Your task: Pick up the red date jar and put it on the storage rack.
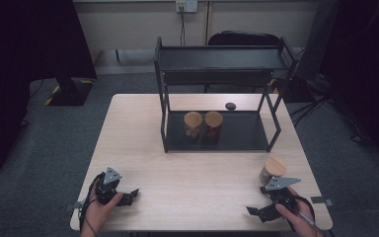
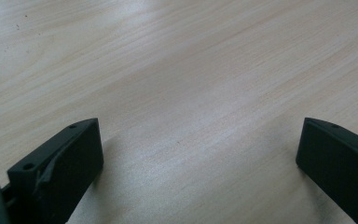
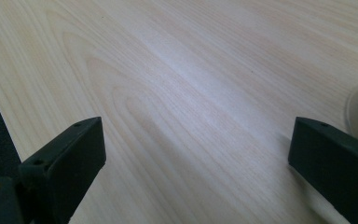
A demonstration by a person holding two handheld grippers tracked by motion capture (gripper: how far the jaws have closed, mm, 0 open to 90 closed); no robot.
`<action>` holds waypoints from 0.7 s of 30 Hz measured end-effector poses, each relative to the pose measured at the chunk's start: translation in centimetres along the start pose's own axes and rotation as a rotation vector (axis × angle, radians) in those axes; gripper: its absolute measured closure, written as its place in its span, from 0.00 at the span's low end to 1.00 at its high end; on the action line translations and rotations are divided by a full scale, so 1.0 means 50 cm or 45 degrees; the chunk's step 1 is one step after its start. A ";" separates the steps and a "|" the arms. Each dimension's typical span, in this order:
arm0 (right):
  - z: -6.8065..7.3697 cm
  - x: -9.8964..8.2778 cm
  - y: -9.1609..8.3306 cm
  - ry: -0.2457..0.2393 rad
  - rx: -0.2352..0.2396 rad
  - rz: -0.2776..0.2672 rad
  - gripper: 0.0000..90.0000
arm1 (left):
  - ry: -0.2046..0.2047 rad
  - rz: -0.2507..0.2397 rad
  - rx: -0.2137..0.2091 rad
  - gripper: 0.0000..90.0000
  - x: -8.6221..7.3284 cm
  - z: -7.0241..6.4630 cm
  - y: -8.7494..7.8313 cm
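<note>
Beside the round cork-lidded jar (image 1: 271,170) (glass, cylindrical), the right gripper (image 1: 256,212) gapes wide over pale grained table (image 1: 202,173); farther off, the left gripper (image 1: 131,196) equally wide, empty.

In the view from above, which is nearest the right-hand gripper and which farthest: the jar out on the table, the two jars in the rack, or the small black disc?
From the right gripper:
1. Jar on the table, just beyond it.
2. Red-filled jar, right one in the rack.
3. Pale-filled jar, left of that.
4. Black disc, behind the rack; close to 3.
</note>
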State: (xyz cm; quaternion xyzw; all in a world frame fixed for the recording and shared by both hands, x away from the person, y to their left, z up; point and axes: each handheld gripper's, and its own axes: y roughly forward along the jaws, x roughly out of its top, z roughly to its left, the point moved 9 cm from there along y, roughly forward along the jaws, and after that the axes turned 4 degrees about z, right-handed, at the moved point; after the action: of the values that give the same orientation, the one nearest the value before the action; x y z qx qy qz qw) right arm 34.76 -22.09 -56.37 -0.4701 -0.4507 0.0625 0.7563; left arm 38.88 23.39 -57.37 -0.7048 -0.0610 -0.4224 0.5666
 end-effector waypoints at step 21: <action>-0.050 -0.038 -0.037 -0.011 -0.112 0.030 0.03 | -0.001 0.000 0.000 0.00 0.000 0.000 0.000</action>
State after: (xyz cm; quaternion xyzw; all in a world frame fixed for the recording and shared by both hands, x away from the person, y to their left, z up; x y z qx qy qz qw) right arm 34.89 -25.74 -56.52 -0.5079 -0.4507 0.0537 0.7322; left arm 38.88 23.39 -57.37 -0.7050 -0.0612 -0.4223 0.5665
